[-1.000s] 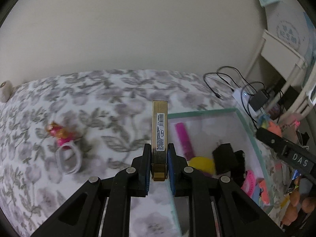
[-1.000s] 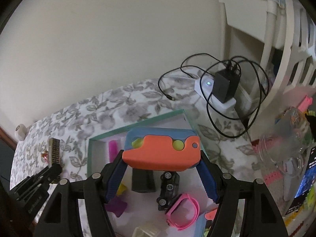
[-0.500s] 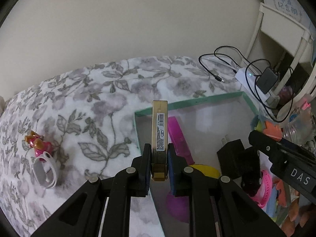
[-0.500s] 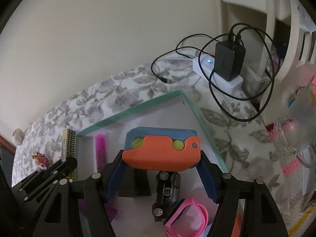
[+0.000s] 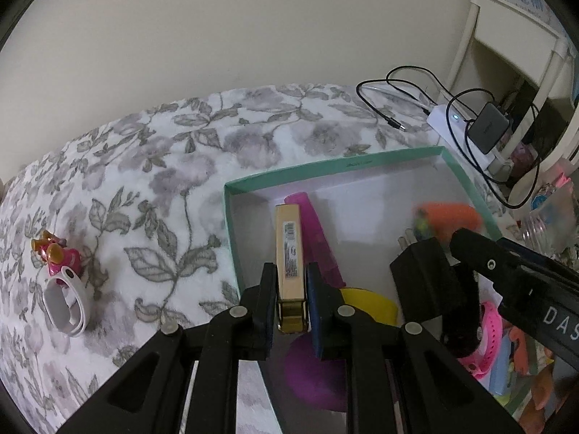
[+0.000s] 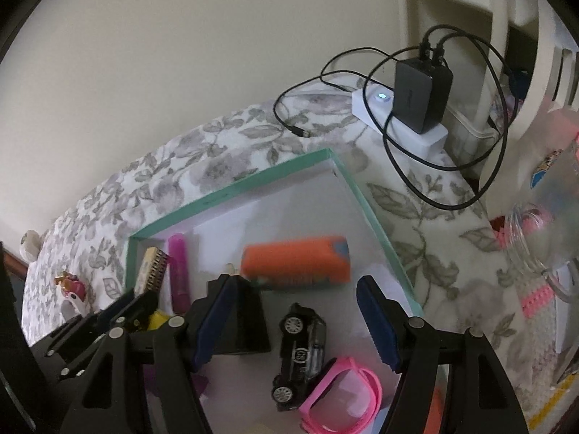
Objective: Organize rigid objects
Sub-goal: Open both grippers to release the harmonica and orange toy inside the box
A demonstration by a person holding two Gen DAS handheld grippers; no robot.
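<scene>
Left gripper (image 5: 291, 291) clamps a gold box (image 5: 288, 249) at lower centre, over the tray (image 5: 325, 171). Right gripper (image 6: 293, 320) fingers gape; an orange toy (image 6: 295, 262) blurs mid-frame

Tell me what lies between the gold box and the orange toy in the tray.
The magenta bar lies right beside the gold box; then bare tray floor up to the orange toy, per the right wrist view.

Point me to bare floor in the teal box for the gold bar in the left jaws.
Free: the white floor of the teal box along its far wall, between the magenta stick and the orange-blue toy. Crowded: near side, around the black adapter, toy car and pink band.
</scene>
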